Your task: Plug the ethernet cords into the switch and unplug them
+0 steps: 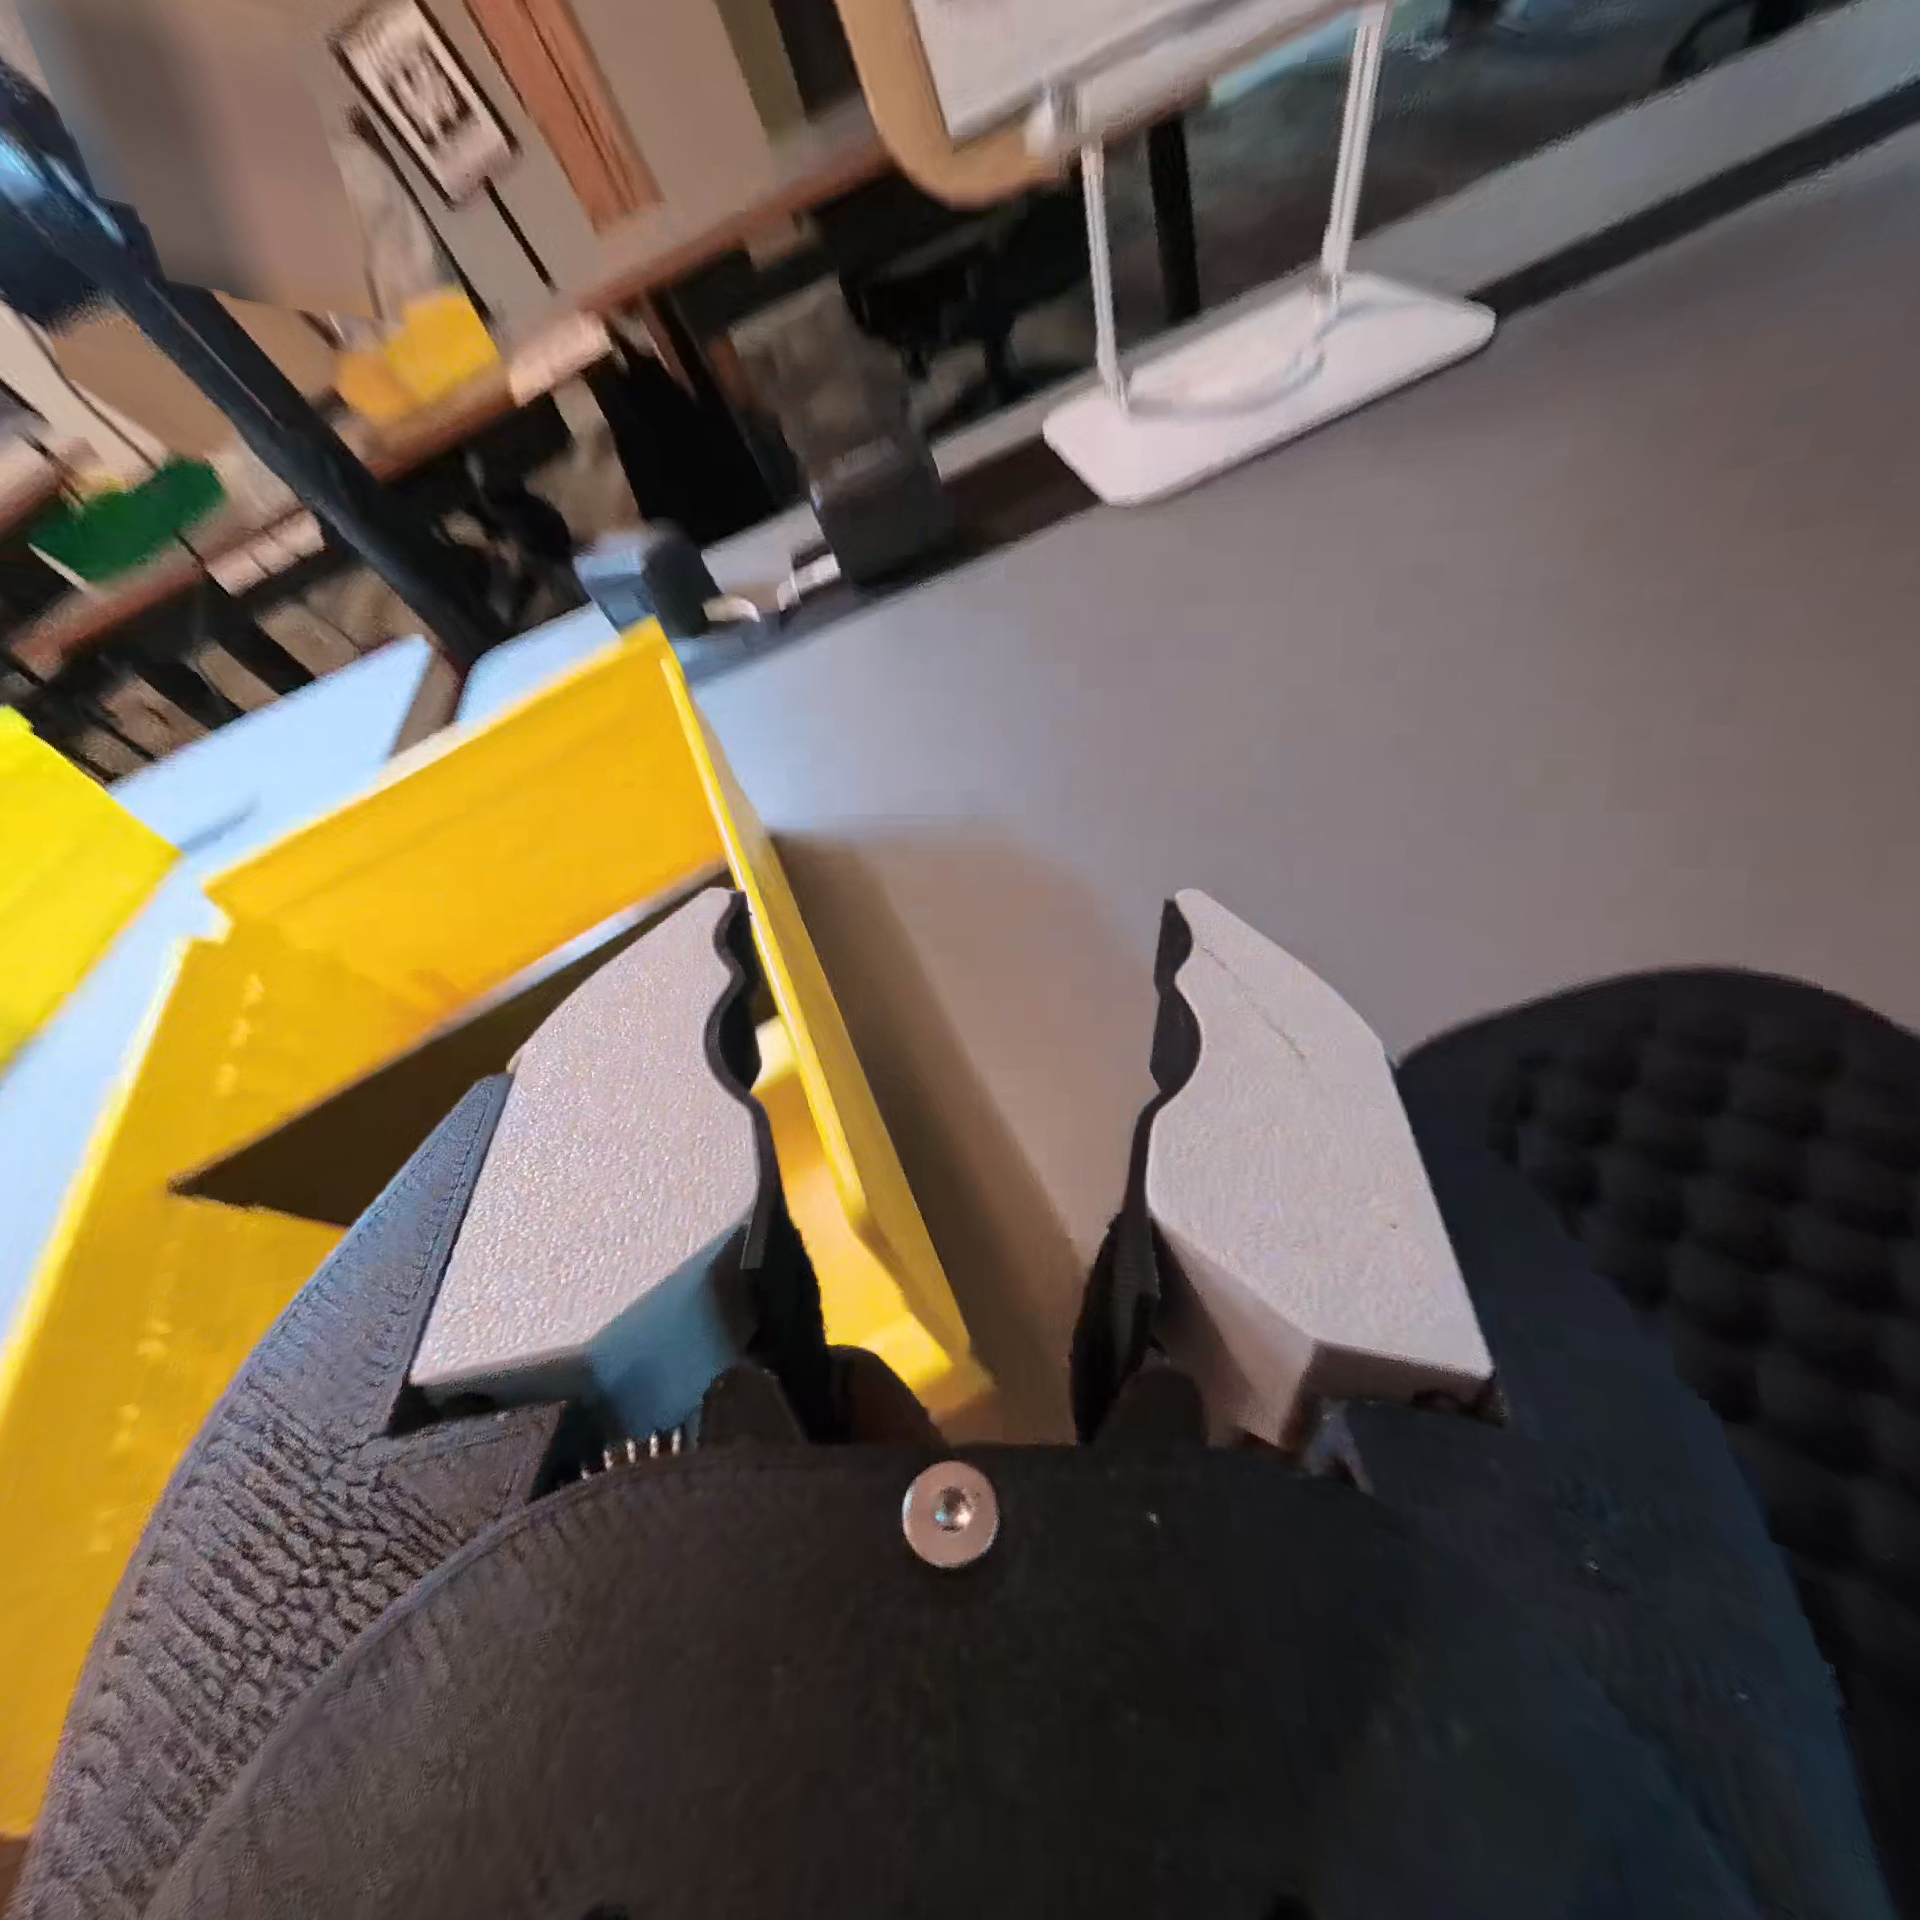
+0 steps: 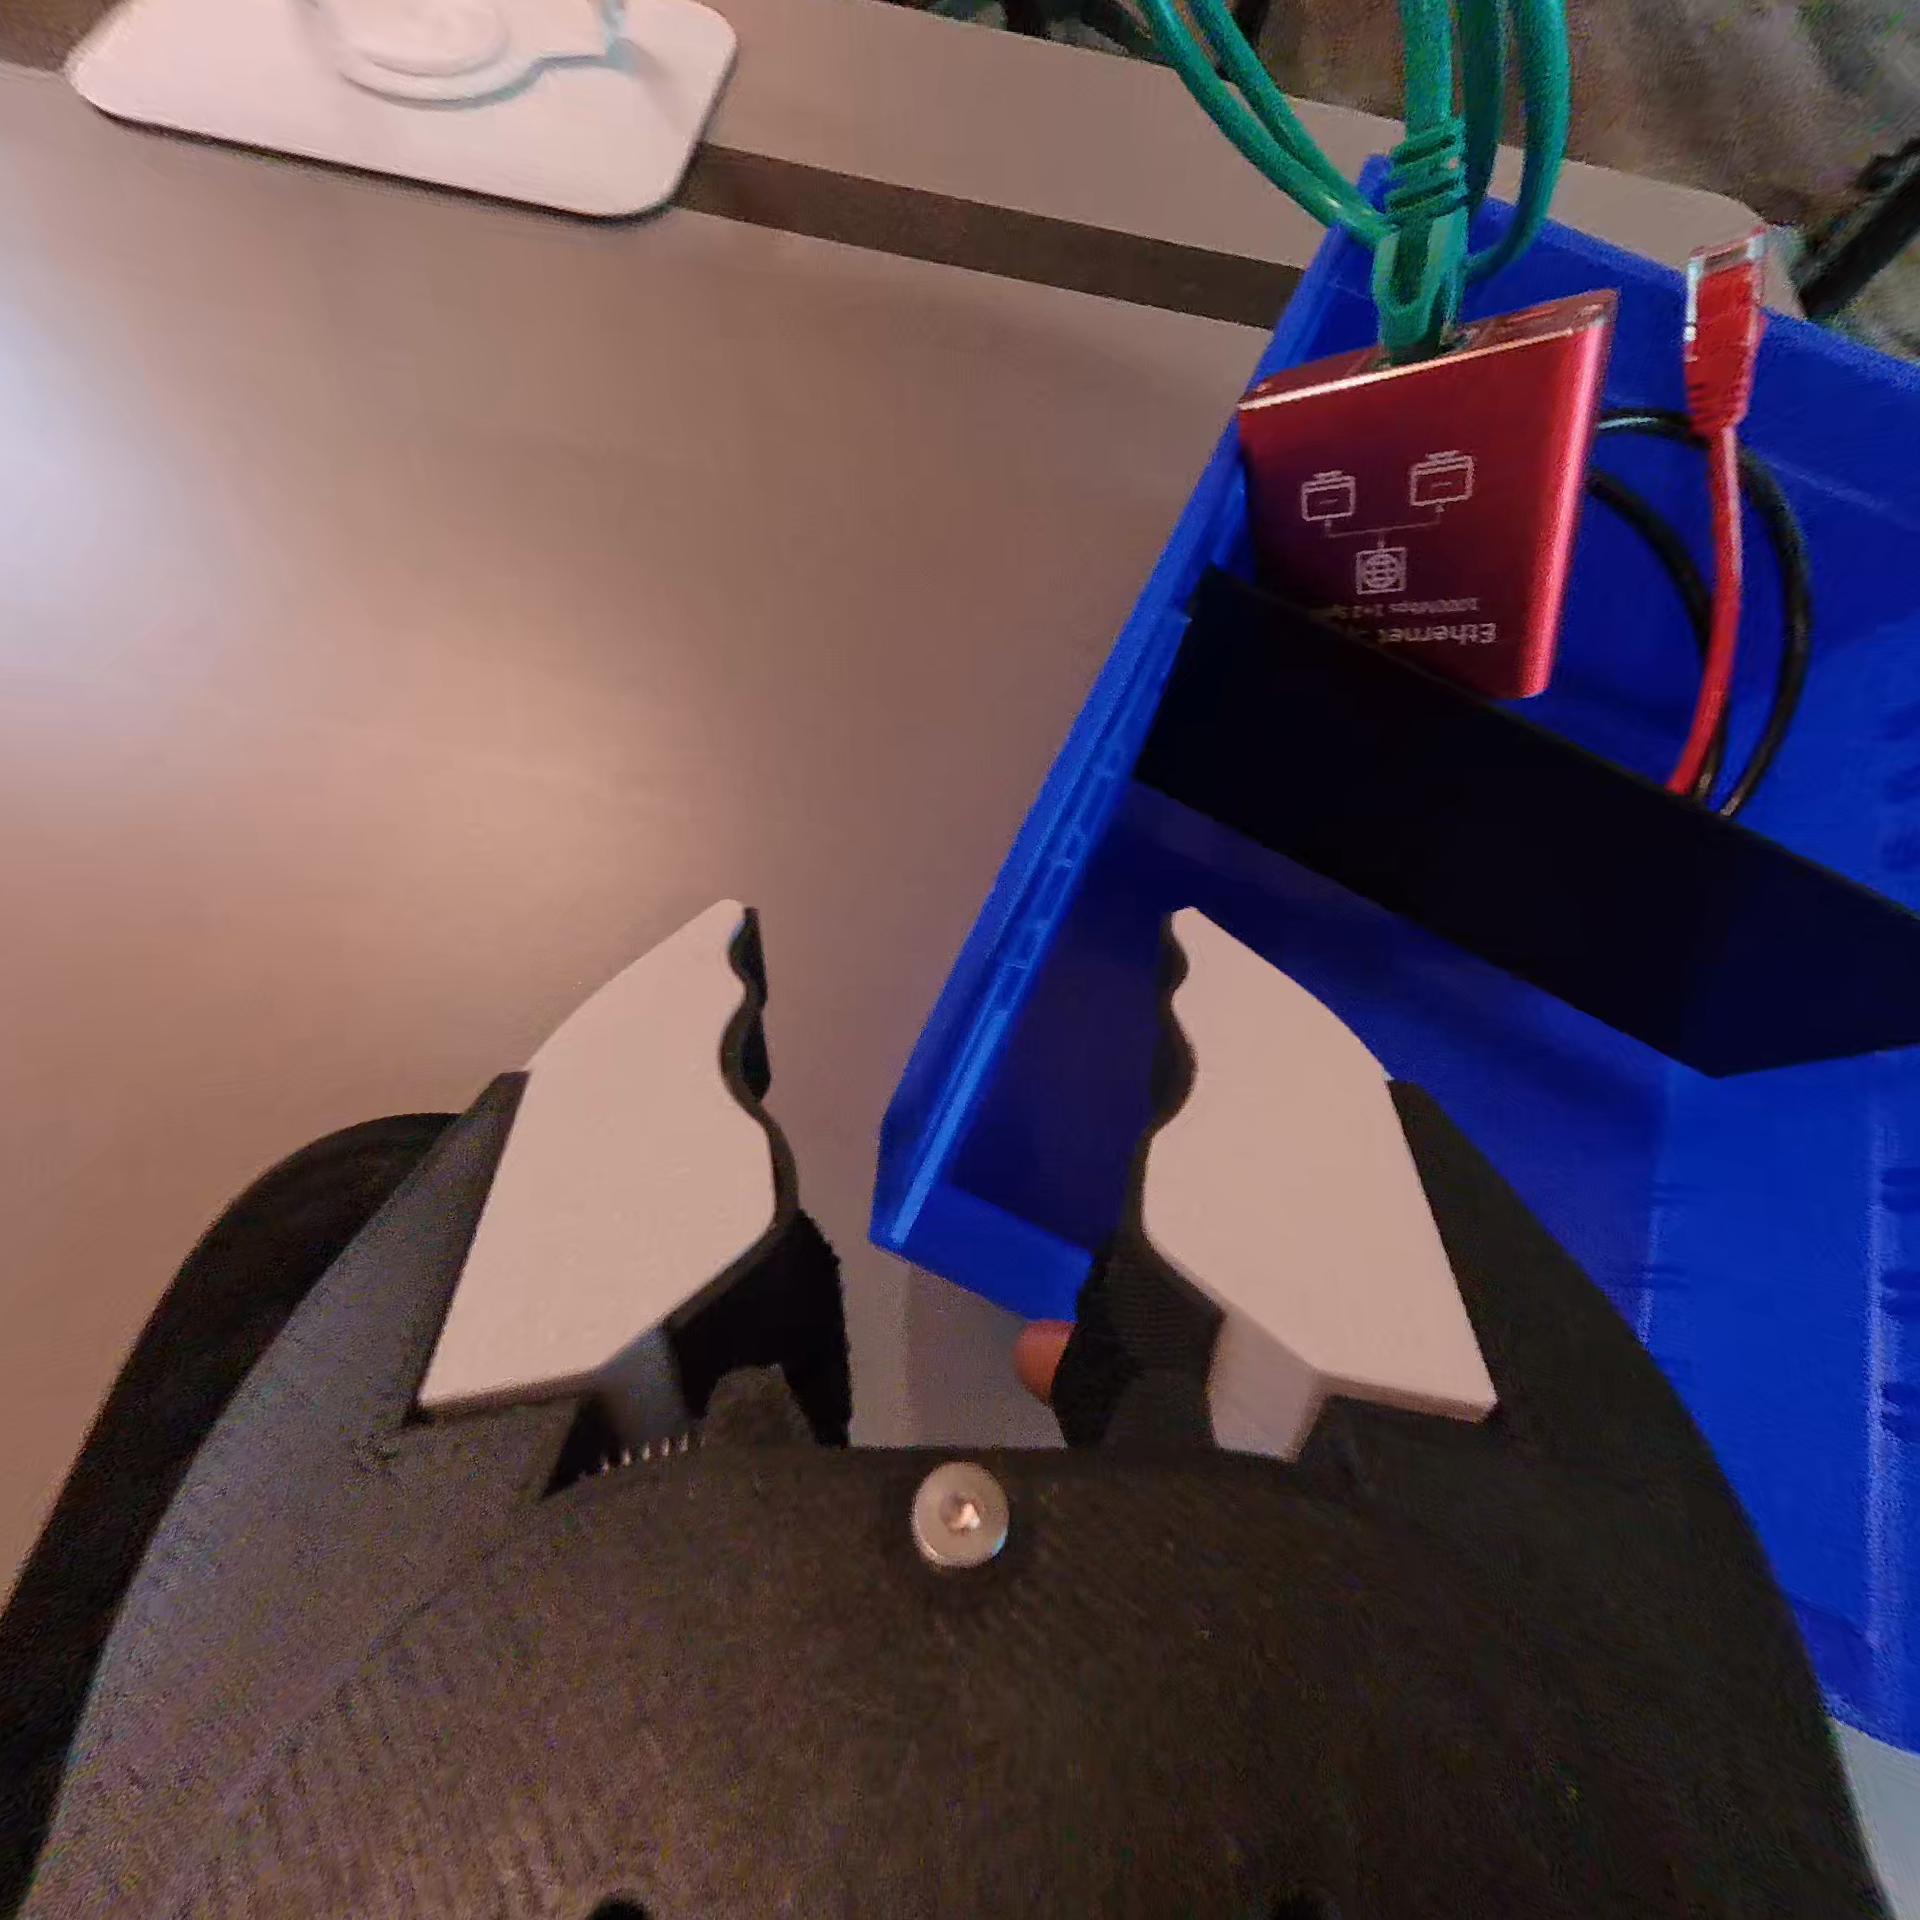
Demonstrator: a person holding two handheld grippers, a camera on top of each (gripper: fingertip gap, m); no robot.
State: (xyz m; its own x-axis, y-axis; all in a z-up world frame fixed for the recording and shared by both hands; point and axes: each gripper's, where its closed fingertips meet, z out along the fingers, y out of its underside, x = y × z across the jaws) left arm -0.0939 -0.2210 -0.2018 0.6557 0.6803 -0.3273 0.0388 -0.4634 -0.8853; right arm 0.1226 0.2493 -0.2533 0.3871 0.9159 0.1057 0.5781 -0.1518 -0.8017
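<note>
Grey tabletop (image 2: 416,623) underneath. Nearest: right gripper (image 2: 961,925) released, empty, straddling blue bin (image 2: 1039,935) wall; left gripper (image 1: 951,914) likewise spread, beside yellow bin (image 1: 468,831). Farther: red switch (image 2: 1423,499) propped in blue bin, green ethernet cord (image 2: 1418,239) plugged in, red ethernet cord (image 2: 1720,343) loose alongside. Probably plugging stage; next, reach for red plug.

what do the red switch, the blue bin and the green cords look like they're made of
Red switch: probably anodised metal, judging by its satin sheen and bright bevelled edge, though it could be coated plastic. Blue bin: matte plastic, with fine layered lines on its wall that suggest 3D printing. Green cords: smooth, flexible rubbery jacket with a ribbed moulded boot.
</note>
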